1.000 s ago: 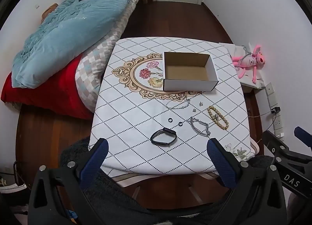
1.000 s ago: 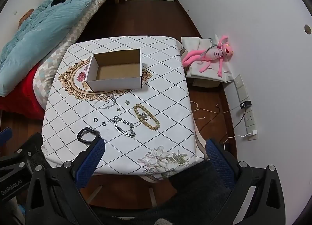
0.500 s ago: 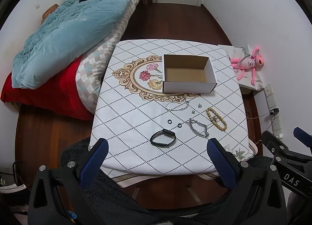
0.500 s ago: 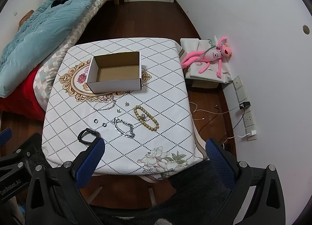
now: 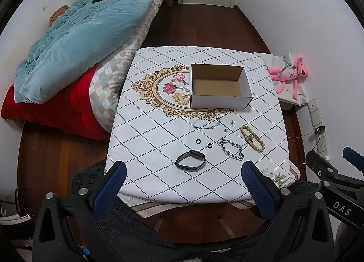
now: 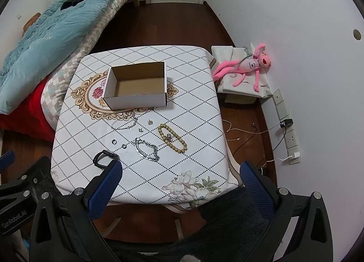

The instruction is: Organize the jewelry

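Observation:
An empty white cardboard box (image 5: 219,86) (image 6: 136,84) stands open on the table. In front of it lie a thin silver chain (image 5: 207,123) (image 6: 124,123), two small studs (image 5: 232,122), two small dark rings (image 5: 198,141) (image 6: 114,141), a thick silver chain bracelet (image 5: 232,148) (image 6: 147,149), a wooden bead bracelet (image 5: 252,138) (image 6: 172,138) and a black band (image 5: 190,162) (image 6: 103,158). My left gripper (image 5: 182,172) is open and empty, held above the table's near edge. My right gripper (image 6: 179,171) is open and empty, also back from the jewelry.
The table (image 5: 145,148) (image 6: 193,125) has a white diamond-pattern cloth. A bed with a blue duvet (image 5: 79,34) stands to the left. A pink plush toy (image 6: 248,66) lies on a low stand to the right. Cables and wall sockets (image 6: 289,139) are at the right wall.
Both grippers have drawn back and up a little, so the table looks slightly smaller. The jewelry and box have not moved.

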`<state>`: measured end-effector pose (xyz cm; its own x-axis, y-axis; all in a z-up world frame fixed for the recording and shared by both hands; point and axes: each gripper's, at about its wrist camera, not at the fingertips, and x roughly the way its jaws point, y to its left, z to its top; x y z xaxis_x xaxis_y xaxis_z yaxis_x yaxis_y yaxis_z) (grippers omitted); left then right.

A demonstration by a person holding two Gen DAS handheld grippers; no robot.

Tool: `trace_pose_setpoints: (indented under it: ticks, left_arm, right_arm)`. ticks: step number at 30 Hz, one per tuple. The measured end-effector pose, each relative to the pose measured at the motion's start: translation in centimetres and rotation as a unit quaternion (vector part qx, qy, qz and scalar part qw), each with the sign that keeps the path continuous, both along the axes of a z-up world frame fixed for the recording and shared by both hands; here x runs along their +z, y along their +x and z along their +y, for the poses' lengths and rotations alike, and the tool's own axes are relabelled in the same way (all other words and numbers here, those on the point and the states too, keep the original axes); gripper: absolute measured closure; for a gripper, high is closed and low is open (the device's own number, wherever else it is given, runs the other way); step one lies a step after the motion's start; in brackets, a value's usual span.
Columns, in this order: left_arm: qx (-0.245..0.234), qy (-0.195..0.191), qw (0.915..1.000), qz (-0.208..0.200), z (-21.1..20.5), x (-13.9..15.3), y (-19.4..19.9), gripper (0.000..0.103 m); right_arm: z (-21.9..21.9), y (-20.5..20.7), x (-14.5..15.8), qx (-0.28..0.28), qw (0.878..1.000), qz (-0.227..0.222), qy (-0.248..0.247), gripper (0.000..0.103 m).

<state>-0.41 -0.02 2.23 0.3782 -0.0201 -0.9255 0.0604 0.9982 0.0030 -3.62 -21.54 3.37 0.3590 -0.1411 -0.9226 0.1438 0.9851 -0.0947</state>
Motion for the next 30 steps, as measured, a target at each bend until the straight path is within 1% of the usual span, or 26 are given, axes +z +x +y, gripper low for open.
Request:
trace_pose_setpoints:
  ticks: [6,11,30]
  left_arm:
    - [0.0,0.0,1.0,-0.002,0.05,0.87,0.09,0.0]
    - [0.001,-0.002,1.0,-0.004,0.4,0.52,0.06,0.0]
    - [0.002,-0.004,1.0,-0.008,0.6,0.82,-0.11,0.0]
  right_arm:
    - [0.02,0.16,0.07,0.0,1.0,-0.001,0.001,0.0]
    - [0.07,-0.06,0.06,0.0,1.0,-0.002,0.001,0.0]
    - [0.28,-0.2,0.78,0.001,1.0,-0.007,-0.002,0.0]
